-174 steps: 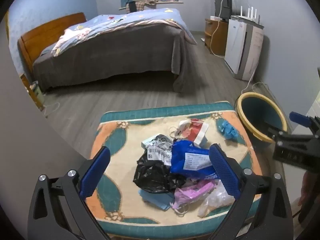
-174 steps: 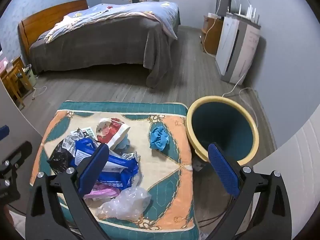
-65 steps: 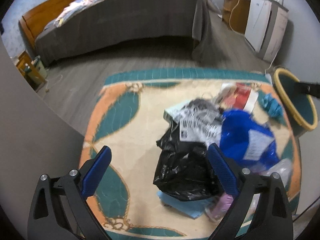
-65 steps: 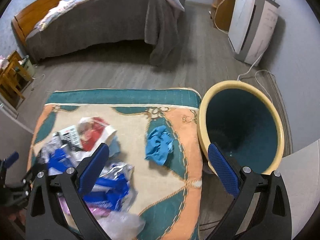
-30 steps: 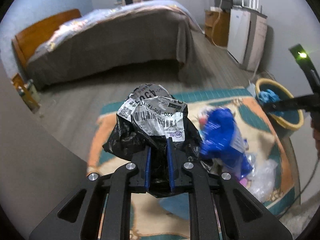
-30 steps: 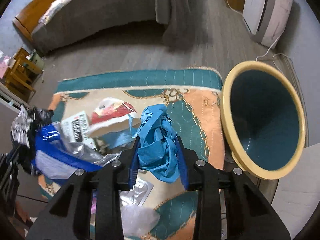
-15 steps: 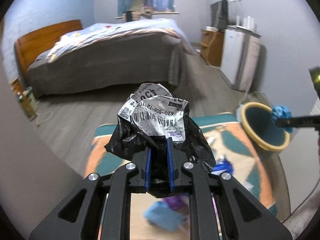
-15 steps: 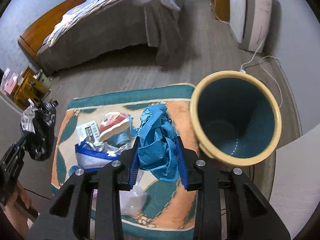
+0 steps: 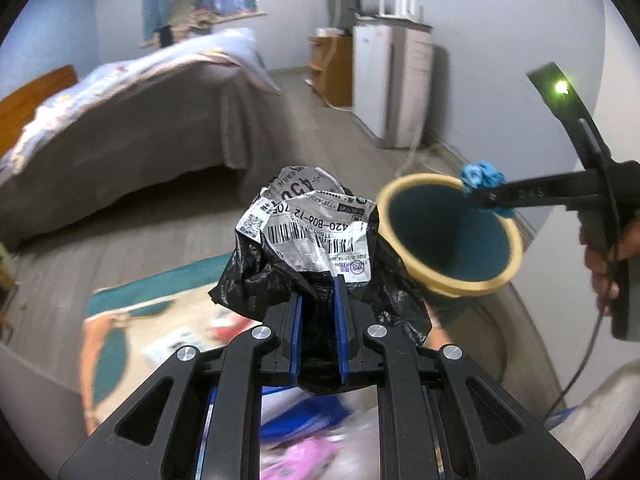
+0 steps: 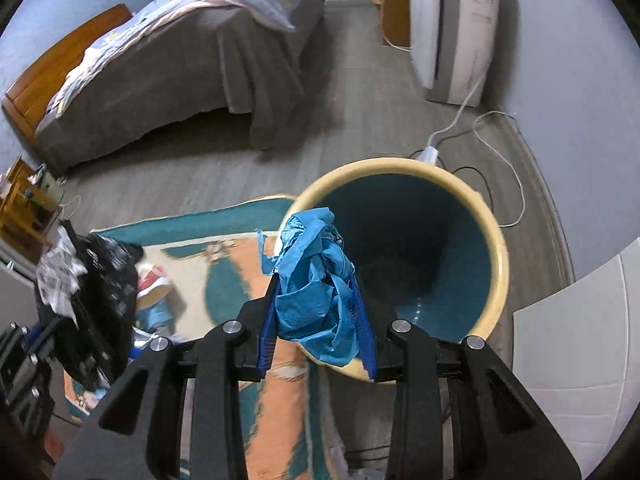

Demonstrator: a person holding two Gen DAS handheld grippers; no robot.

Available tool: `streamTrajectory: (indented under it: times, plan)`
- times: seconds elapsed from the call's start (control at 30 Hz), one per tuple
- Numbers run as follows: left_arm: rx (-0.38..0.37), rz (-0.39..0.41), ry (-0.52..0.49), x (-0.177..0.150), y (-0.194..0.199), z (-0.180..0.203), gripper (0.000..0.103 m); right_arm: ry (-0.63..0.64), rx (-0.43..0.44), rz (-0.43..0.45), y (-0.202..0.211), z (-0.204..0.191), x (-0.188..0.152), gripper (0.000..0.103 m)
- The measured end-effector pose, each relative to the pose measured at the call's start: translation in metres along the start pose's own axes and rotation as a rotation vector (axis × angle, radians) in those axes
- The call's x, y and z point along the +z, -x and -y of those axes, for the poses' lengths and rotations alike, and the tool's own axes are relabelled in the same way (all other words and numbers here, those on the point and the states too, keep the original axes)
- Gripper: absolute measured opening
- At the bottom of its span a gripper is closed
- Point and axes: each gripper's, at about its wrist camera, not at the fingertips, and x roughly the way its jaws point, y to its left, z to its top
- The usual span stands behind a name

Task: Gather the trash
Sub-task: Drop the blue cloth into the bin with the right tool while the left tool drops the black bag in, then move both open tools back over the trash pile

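Observation:
My left gripper (image 9: 318, 292) is shut on a crumpled black plastic bag (image 9: 256, 276) with a white shipping label (image 9: 316, 220), held up in the air left of the bin. My right gripper (image 10: 316, 280) is shut on a wad of blue crumpled trash (image 10: 316, 288), hanging over the near rim of the yellow-rimmed, teal-lined bin (image 10: 496, 248). In the left wrist view the right gripper (image 9: 480, 196) holds that blue wad (image 9: 480, 174) over the bin (image 9: 444, 284). In the right wrist view the black bag (image 10: 100, 276) hangs at the far left.
More trash lies on the teal and orange mat (image 10: 224, 276): a red and white wrapper (image 10: 154, 280), blue and pink bags (image 9: 304, 428). A bed (image 10: 192, 64) stands behind, a white appliance (image 10: 452, 24) with cables (image 10: 492, 148) on the floor. A hand (image 9: 604, 252) holds the right gripper.
Both grippers have swung toward the bin with their loads. The blue wad now hangs over the bin's rim, and the black bag has come closer to the bin.

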Motion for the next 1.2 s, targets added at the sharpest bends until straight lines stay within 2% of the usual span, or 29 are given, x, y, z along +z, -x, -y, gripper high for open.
streamTrajectory:
  times: [0.13, 0.37, 0.47, 0.6, 0.67, 0.7, 0.83, 1.03, 1.2]
  plan:
    - [-0.054, -0.032, -0.036, 0.007, -0.025, 0.028, 0.015, -0.022, -0.050, 0.010, -0.005, 0.022, 0.004, 0.033]
    - [-0.118, -0.096, -0.091, 0.023, -0.073, 0.060, 0.015, -0.098, -0.076, -0.013, -0.017, 0.051, 0.003, 0.033]
    - [-0.125, -0.106, -0.123, 0.031, -0.088, 0.073, 0.017, -0.135, -0.073, -0.020, -0.021, 0.058, 0.004, 0.039]
    - [-0.131, -0.097, -0.135, 0.040, -0.100, 0.079, 0.033, -0.157, -0.075, -0.010, -0.022, 0.062, 0.007, 0.057]
    - [-0.121, -0.086, -0.140, 0.043, -0.103, 0.081, 0.050, -0.164, -0.080, -0.003, -0.021, 0.064, 0.008, 0.065]
    - [-0.120, -0.083, -0.140, 0.045, -0.104, 0.081, 0.054, -0.167, -0.082, -0.002, -0.021, 0.065, 0.008, 0.067]
    - [-0.109, -0.068, -0.127, 0.047, -0.105, 0.077, 0.078, -0.178, -0.092, 0.000, -0.024, 0.069, 0.011, 0.078]
    - [-0.048, -0.049, -0.092, 0.046, -0.095, 0.063, 0.089, -0.171, -0.107, 0.010, -0.019, 0.067, 0.013, 0.097]
    - [-0.010, -0.030, -0.023, 0.042, -0.069, 0.035, 0.092, -0.140, -0.100, 0.021, -0.013, 0.053, 0.015, 0.097]
